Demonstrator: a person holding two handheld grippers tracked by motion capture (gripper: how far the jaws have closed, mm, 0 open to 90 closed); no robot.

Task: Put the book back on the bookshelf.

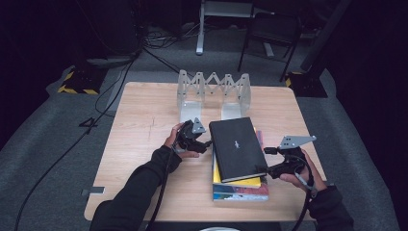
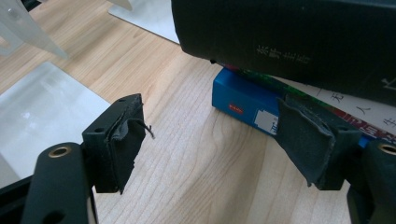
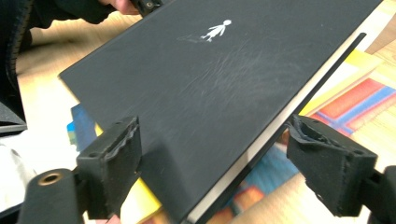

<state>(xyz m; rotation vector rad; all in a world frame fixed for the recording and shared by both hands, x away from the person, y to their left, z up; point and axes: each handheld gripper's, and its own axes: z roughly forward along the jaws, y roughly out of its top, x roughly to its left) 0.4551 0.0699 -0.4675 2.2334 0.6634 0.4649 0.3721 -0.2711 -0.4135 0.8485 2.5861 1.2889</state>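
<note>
The black book (image 1: 237, 148) lies on top of a stack of 2 or more books (image 1: 240, 188) on the table (image 1: 144, 120), skewed against them so its long axis runs from the rack (image 1: 214, 94) at the far side down toward the person. All places below are given from this black book.

The right tongs (image 1: 267, 169) are at its near right corner. In the right gripper view the black book (image 3: 210, 88) passes between the 2 pads: the left pad (image 3: 114, 161) sits over the cover and the right pad (image 3: 327, 163) stands off past the page edge, with a clear gap there. So the right tongs are wide and straddle the corner without pressing on it.

The left tongs (image 1: 204, 143) are just beside its left long edge, near the far end. In the left gripper view they stand wide too, with bare table between the pads, and the black book's spine (image 2: 285, 37) hangs above and ahead of them, over a blue book (image 2: 243, 100) lower in the stack. They hold nothing.

The relation that matters is this: the right tongs already have the near corner between their pads, and the edge they face runs across the gap, so a squeeze there would catch cover and pages together. The left tongs are nearer the far end but lie beside the spine, not around it. My judgement is that the right hand leads the lift, and the left tongs must rise to the spine's level to steady the long side. A 1-corner grip on such a long book could let it sag or swing.
</note>
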